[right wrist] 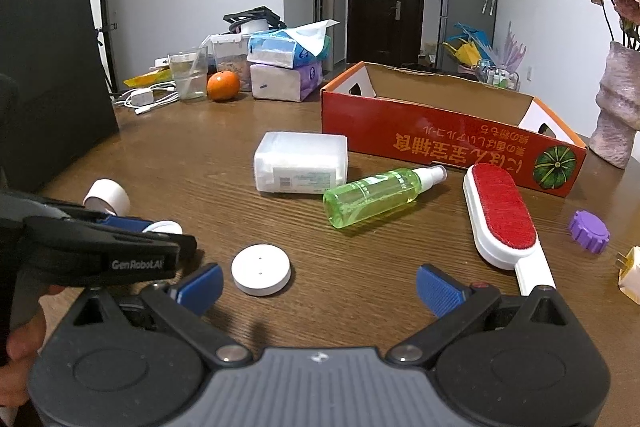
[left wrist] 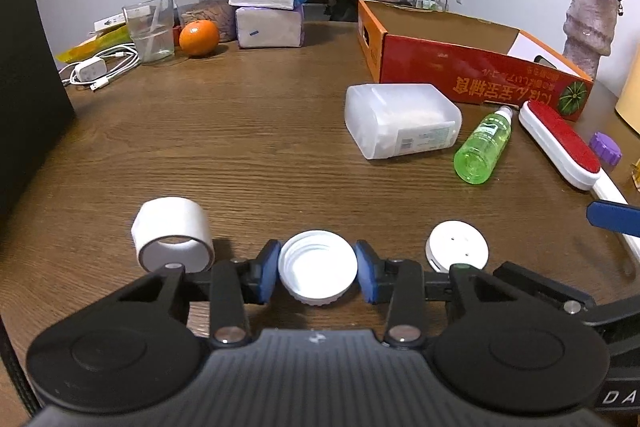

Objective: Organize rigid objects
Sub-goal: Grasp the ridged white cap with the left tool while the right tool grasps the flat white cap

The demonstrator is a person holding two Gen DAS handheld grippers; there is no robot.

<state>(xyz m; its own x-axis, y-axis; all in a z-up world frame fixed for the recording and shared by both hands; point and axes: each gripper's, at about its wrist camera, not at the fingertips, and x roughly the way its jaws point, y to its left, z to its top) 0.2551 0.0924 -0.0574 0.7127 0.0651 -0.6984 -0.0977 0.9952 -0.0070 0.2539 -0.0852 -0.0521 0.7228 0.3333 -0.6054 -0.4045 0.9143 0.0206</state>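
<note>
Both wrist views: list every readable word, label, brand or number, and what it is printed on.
"GenRobot.AI": side of the left gripper, seen in the right wrist view.
"DA": cut off at the frame edge, on the right gripper's body.
Upside-down East Asian lettering on the red cardboard box: too distorted to transcribe.
Labels on the white plastic container and green spray bottle: too small.

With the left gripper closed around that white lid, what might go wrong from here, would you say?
1. The left gripper pinches the white lid only at its rounded rim, so it may pop out when lifted.
2. The white disc and the tape roll lie close on either side; a swing could knock them.
3. The open right gripper hovers nearby, so the two could collide.
</note>
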